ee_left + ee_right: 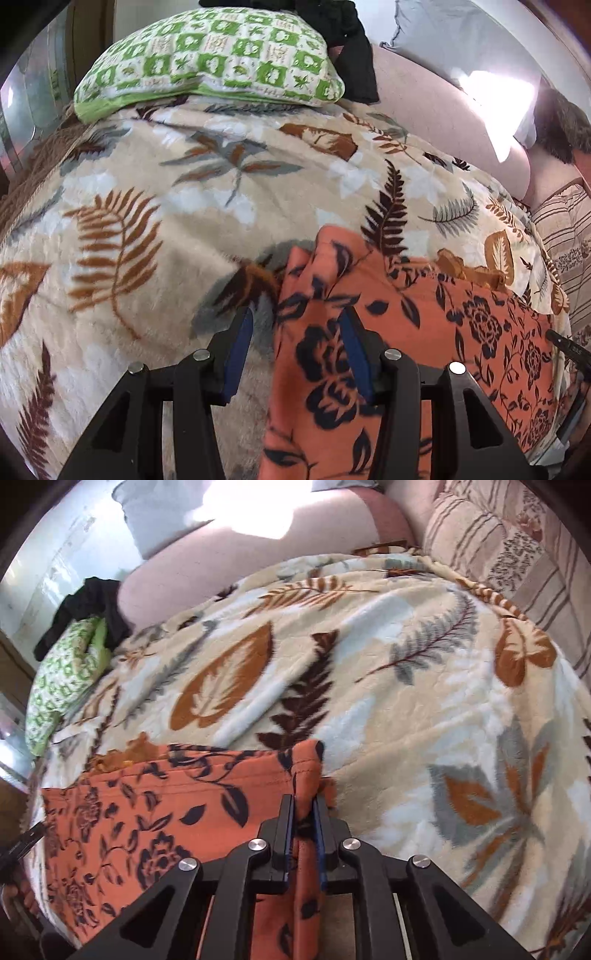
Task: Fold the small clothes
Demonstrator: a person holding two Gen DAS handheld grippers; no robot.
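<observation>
An orange garment with a dark flower print (424, 332) lies on the leaf-patterned blanket (166, 221). My left gripper (297, 321) is open, its jaws wide apart over the garment's left edge; one finger is over the blanket, the other over the cloth. In the right wrist view the same orange garment (155, 812) lies at the lower left. My right gripper (303, 805) is shut on the garment's right corner, and a bunched fold of cloth rises between the blue pads.
A green-and-white patterned pillow (210, 59) lies at the far end of the blanket with a black garment (347, 48) behind it. A pink sofa back (258, 554) and a striped cushion (498, 546) border the blanket (406, 664).
</observation>
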